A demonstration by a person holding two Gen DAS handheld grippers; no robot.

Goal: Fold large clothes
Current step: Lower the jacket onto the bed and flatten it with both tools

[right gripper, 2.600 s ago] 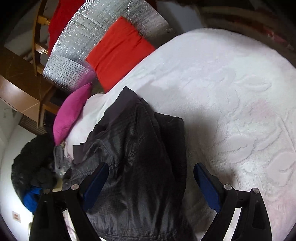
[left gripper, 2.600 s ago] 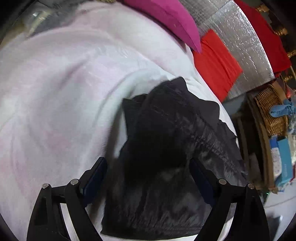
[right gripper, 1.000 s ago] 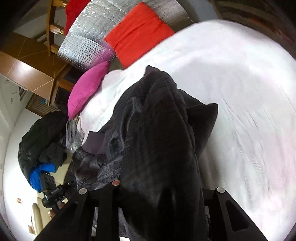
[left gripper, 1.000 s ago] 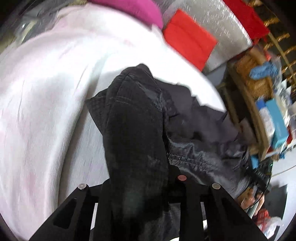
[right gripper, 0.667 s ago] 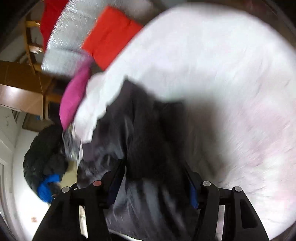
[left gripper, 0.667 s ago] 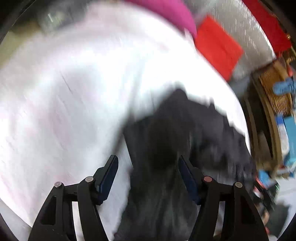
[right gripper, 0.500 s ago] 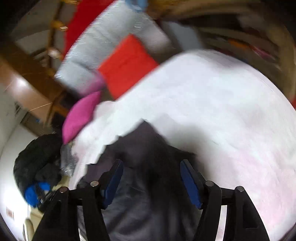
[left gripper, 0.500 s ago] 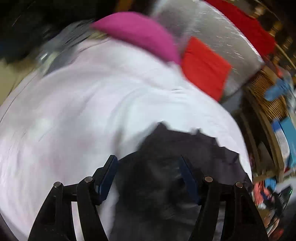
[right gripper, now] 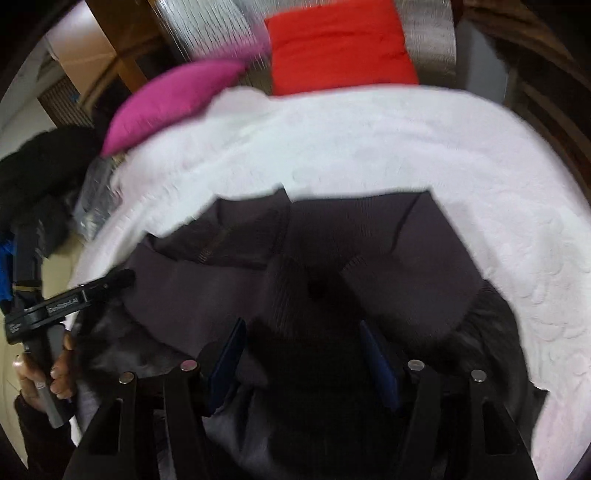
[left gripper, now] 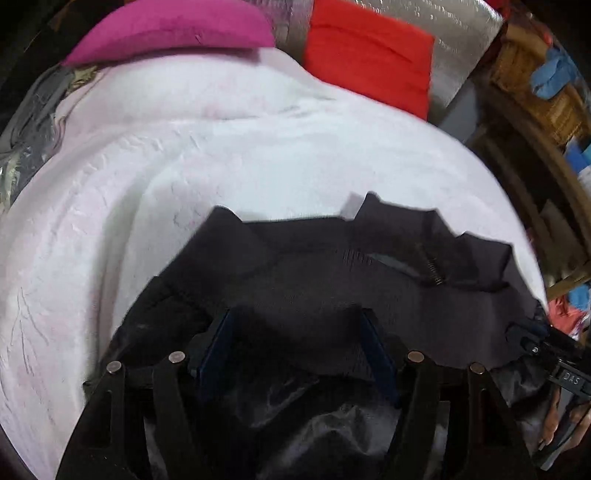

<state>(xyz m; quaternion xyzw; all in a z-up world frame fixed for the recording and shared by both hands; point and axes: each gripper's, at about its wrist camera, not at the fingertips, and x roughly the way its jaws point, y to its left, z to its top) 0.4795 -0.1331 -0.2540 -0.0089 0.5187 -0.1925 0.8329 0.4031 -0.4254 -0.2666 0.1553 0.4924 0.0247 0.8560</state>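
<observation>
The dark jacket [left gripper: 332,280] lies on the white bedspread [left gripper: 221,155]; pink pillow [left gripper: 170,29] and red cushion [left gripper: 369,55] behind. Left tongs [left gripper: 299,354] and right tongs [right gripper: 303,354], both released, jaws just narrowing a little, hover over the jacket.

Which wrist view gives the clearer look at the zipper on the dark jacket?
The left wrist view: the dark jacket shows its zipper as a distinct metal strip near the collar edge. In the right wrist view the zipper is only a short, blurred, brownish line.

A dark charcoal jacket [left gripper: 332,280] lies rumpled and partly folded on the white bedspread [left gripper: 184,155]
</observation>
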